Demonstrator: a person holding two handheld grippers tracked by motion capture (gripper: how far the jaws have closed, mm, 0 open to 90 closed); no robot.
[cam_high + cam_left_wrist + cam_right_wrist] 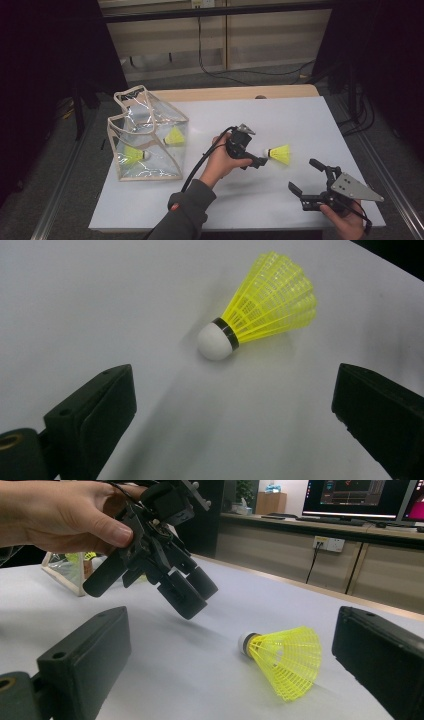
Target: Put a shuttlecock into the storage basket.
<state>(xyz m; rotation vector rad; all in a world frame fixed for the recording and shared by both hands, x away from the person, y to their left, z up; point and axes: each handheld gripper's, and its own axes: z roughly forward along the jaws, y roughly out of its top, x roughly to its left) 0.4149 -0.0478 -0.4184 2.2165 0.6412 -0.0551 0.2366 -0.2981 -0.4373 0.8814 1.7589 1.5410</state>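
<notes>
White tabletop [280,200] spreads under dim light, with a wooden strip along its far edge and a grey floor with black cables beyond. Well to the left of the left gripper [260,161] stands a clear plastic pouch with beige fabric trim [145,137], its mouth open upward; two more yellow shuttlecocks [175,136] lie inside it, one toward its near wall and one at its right wall.

Held in the person's left hand [222,162], the left gripper points rightward over the middle of the table, a black cable trailing back along the forearm. Its jaws are spread wide and grasp nothing. Just past its jaw tips lies a yellow plastic shuttlecock with a white cork head and a black band [279,153], resting on its side on the tabletop, the head turned toward the left gripper and the skirt pointing away. In the left gripper view the shuttlecock [260,310] sits ahead of the gap between the two jaws, apart from both.

Nearer the table's front right corner, the right gripper [306,180] is held in the person's right hand [347,222], a grey three-cornered plate on top. Its jaws are also released, wide apart and bare. The shuttlecock [285,660] lies beyond them, near but untouched, with the left gripper [192,592] hovering just above the table behind it.
</notes>
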